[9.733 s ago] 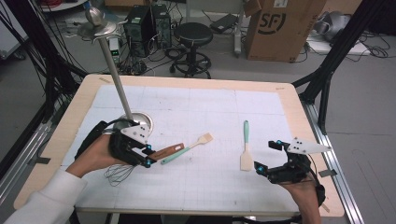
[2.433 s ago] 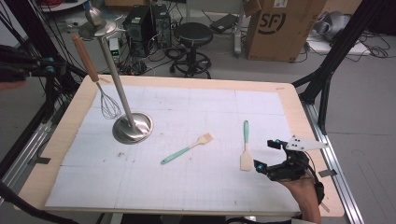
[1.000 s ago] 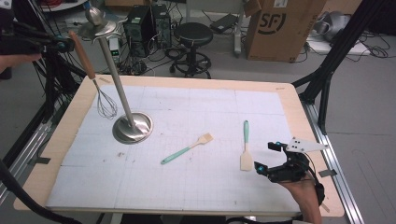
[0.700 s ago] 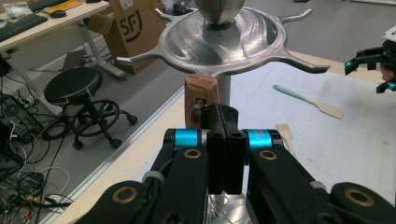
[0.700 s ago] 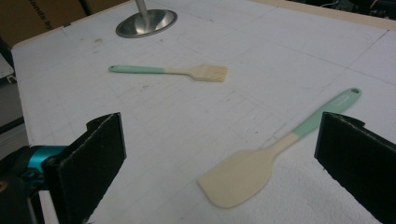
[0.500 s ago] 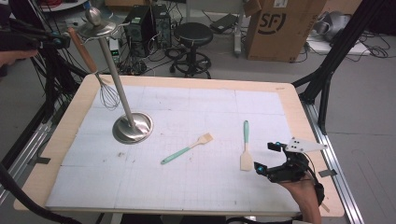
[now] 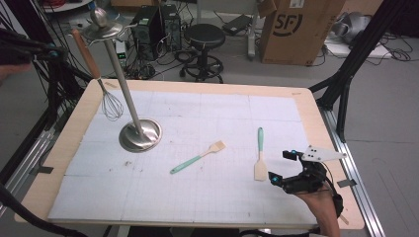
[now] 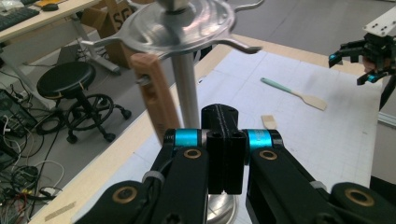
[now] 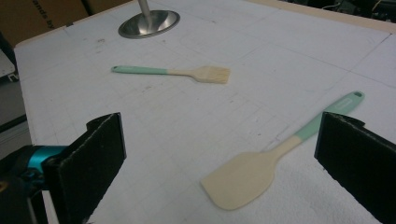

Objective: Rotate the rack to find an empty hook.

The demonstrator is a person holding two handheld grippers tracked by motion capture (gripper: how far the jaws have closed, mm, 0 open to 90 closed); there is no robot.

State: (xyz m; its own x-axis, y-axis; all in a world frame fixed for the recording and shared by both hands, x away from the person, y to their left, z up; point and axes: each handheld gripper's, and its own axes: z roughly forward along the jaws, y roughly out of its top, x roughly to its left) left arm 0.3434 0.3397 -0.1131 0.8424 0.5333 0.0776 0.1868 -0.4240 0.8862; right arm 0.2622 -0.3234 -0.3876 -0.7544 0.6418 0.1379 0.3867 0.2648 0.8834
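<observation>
Looks like the hanging step: the whisk point(image 7: 101, 84) dangles from a hook of the metal stand point(image 7: 123, 89), handle up by its top disc. The left gripper point(image 8: 224, 140) sits right beside it, jaws closed together on nothing, I think. Whether the handle's hole fully seats on the hook is hard to make out. The right gripper point(image 7: 291, 170) hovers wide open, empty, near the spatula point(image 9: 275, 161) on the worktop point(image 7: 306, 103), probably next to grab.
</observation>
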